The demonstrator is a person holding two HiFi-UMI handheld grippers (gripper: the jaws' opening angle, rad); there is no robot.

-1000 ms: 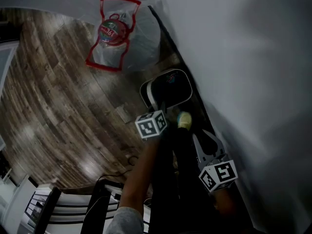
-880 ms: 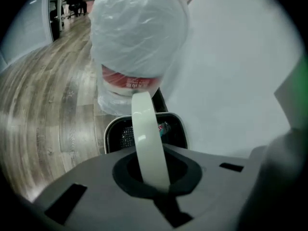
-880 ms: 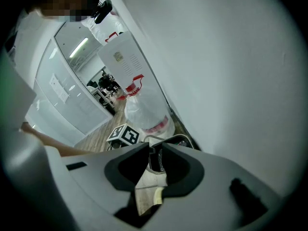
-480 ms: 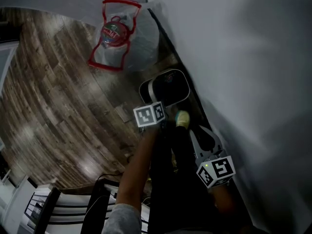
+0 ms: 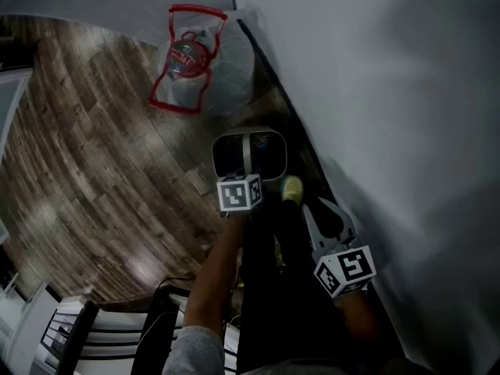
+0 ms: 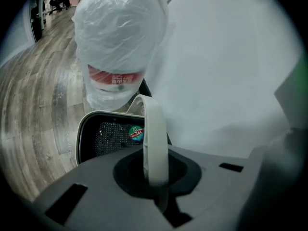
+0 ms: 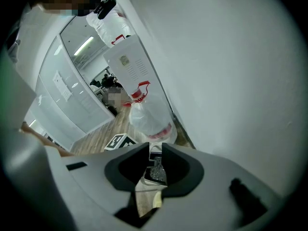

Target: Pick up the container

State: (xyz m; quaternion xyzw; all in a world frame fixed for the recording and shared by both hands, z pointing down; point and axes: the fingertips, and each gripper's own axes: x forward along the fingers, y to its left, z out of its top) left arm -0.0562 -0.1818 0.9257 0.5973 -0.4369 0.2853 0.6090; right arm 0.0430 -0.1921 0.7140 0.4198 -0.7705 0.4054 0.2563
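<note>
The container (image 5: 226, 153) is a black mesh basket with a white rim and a white bail handle, on the wood floor beside the wall. In the left gripper view its handle (image 6: 155, 129) runs straight into my left gripper (image 6: 155, 172), which is shut on it, with the mesh inside (image 6: 111, 137) showing beyond. In the head view the left gripper (image 5: 245, 181) sits at the container's near edge under its marker cube. My right gripper (image 5: 325, 219) hangs to the right near the wall. A narrow gap shows between the right gripper's (image 7: 155, 171) jaws, with nothing in it and the container beyond.
A clear plastic bag (image 5: 195, 61) with red handles and a red-labelled item stands on the floor past the container, against the white wall (image 5: 391, 92). The person's dark trouser legs and a yellow-green shoe tip (image 5: 293, 189) lie between the grippers. Dark furniture sits at the lower left.
The container has swung to the left and turned, along with the left gripper and its marker cube. The right gripper has barely shifted.
</note>
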